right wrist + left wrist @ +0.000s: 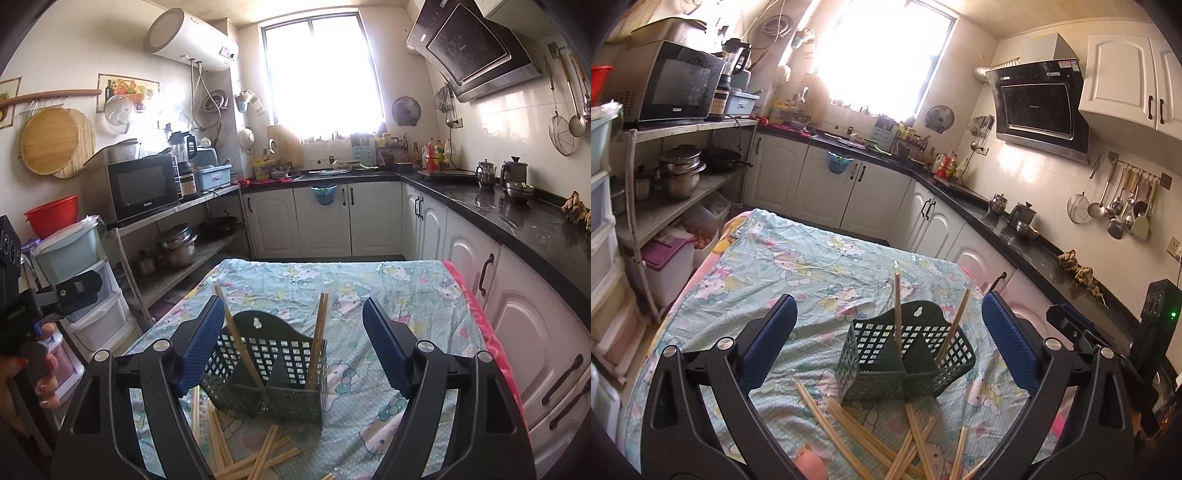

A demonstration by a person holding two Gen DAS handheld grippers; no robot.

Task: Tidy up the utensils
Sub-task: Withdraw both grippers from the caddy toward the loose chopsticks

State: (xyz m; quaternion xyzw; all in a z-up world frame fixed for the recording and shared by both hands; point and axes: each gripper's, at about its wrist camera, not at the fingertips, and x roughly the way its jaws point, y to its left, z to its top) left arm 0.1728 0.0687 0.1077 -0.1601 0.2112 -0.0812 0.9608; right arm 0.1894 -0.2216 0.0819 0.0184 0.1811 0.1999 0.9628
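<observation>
While two chopsticks point(240, 347) already stand in the basket point(273, 376), the rest lie in a loose pile point(908, 450) on the cloth point(406, 295) just before it. They look light, stiff and thin, likely to roll; a mid-shaft pinch seems best. Left gripper point(886, 332) and right gripper point(291, 343) both gape, holding nothing. Open cloth lies beyond; its edges drop off near the cabinets point(476, 258).

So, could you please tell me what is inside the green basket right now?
The green basket holds chopsticks leaning upright: one in its left compartment, a pair in its right. Their lower ends are hidden behind the mesh walls, as is the basket floor.
</observation>
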